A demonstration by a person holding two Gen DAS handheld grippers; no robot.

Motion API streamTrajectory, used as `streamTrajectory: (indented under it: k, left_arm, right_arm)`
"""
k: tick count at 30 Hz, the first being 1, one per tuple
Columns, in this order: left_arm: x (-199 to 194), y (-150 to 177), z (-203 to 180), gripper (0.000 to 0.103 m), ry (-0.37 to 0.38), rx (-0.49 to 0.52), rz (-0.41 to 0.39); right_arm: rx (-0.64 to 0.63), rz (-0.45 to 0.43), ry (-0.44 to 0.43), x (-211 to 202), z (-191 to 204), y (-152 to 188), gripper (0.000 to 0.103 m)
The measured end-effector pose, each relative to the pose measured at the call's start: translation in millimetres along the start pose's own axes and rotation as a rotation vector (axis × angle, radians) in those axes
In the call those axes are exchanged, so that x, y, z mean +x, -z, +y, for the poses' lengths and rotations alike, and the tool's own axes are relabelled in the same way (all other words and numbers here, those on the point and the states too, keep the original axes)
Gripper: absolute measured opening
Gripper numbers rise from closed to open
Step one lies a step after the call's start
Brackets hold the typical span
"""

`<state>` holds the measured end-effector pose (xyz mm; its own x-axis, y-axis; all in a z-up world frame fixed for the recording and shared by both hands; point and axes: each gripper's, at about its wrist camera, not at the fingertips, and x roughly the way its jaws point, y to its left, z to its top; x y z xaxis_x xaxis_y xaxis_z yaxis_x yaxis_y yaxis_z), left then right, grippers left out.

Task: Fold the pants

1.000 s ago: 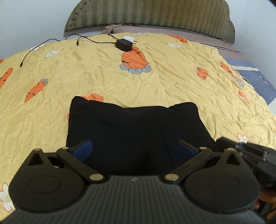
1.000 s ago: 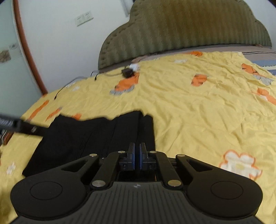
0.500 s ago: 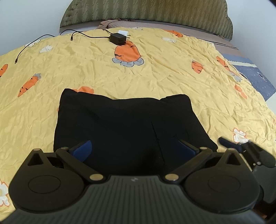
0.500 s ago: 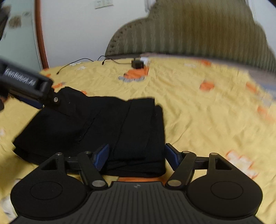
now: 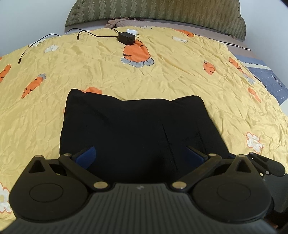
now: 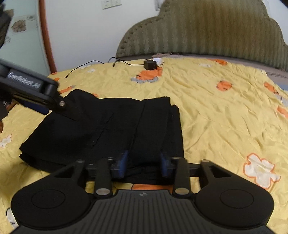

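Black cloth fills the middle of the left wrist view: the pants [image 5: 133,133] lie folded into a compact block on the yellow quilt [image 5: 162,79] with its carrot print. The left gripper [image 5: 142,154] hovers over the near edge of the pants with its jaws spread wide, holding nothing; its blue pads [image 5: 86,154] stand far apart above the cloth. At 12 o'clock, well apart from the pants, a black charger [image 5: 126,38] rests on the quilt with its cable [image 5: 54,35] running toward 10 o'clock. Behind it rises the green headboard [image 5: 162,10]. At 4 o'clock a part of the right gripper [image 5: 268,163] shows at the edge.

In the right wrist view (a little blurred) the pants [image 6: 115,129] lie at the centre of the quilt [image 6: 216,111], with several layers visible at the near edge. The right gripper [image 6: 144,163] has its jaws released, partly apart, with the near hem of the pants between the blue pads [image 6: 122,162]; whether they touch the cloth cannot be told. The left gripper [image 6: 54,106] enters from 9 o'clock over the far left corner of the pants. The charger [image 6: 149,64] lies at 12 o'clock before the headboard [image 6: 207,32].
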<state>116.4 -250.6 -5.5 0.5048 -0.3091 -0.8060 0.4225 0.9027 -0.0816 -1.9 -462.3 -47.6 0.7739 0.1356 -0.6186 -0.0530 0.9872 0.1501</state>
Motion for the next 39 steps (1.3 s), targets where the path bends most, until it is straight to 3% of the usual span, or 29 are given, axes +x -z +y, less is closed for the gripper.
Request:
streamTrajectory:
  k: [2, 8, 11, 12, 15, 17, 19, 21, 25, 29, 32, 36, 39]
  left_arm:
    - [0, 0, 0, 0.103, -0.003, 0.001, 0.003]
    - [0, 3, 2, 0.103, -0.001, 0.015, 0.002]
    - [3, 4, 10, 0.103, -0.011, -0.006, 0.009]
    - [5, 5, 14, 0.103, -0.007, -0.016, 0.016]
    - [6, 9, 24, 0.103, -0.011, -0.016, 0.026]
    - [7, 12, 31, 0.103, -0.016, -0.010, 0.028]
    - [8, 17, 37, 0.103, -0.012, -0.011, 0.039]
    - [10, 24, 43, 0.103, -0.008, -0.014, 0.055]
    - [16, 37, 50, 0.103, -0.023, -0.012, 0.084]
    - [17, 43, 62, 0.103, -0.021, -0.045, 0.099]
    - [14, 41, 68, 0.103, -0.023, -0.056, 0.093]
    - [9, 34, 73, 0.103, -0.033, -0.051, 0.069]
    - [8, 28, 74, 0.103, -0.039, -0.057, 0.063]
  right_arm:
    - [0.016, -0.018, 0.006, -3, 0, 0, 0.017]
    - [0.041, -0.023, 0.041, -12, -8, 1, 0.017]
    - [0.121, -0.022, 0.045, -11, -17, 5, 0.017]
    - [0.144, -0.018, 0.045, -11, -19, 5, 0.020]
    - [0.130, -0.018, 0.078, -18, -14, 0, 0.045]
    - [0.066, -0.077, 0.186, -28, -2, -11, 0.047]
    - [0.026, -0.137, 0.225, -31, 6, -28, 0.048]
    - [0.029, -0.156, 0.130, -22, 10, -50, 0.047]
    - [0.138, -0.068, -0.081, 41, 8, -81, 0.047]
    - [0.142, 0.105, -0.044, 108, 2, -83, 0.046]
    - [0.147, 0.092, -0.023, 106, 7, -87, 0.047]
    - [0.075, -0.005, -0.005, 78, 24, -88, 0.054]
    - [0.078, 0.035, 0.014, 85, 21, -81, 0.057]
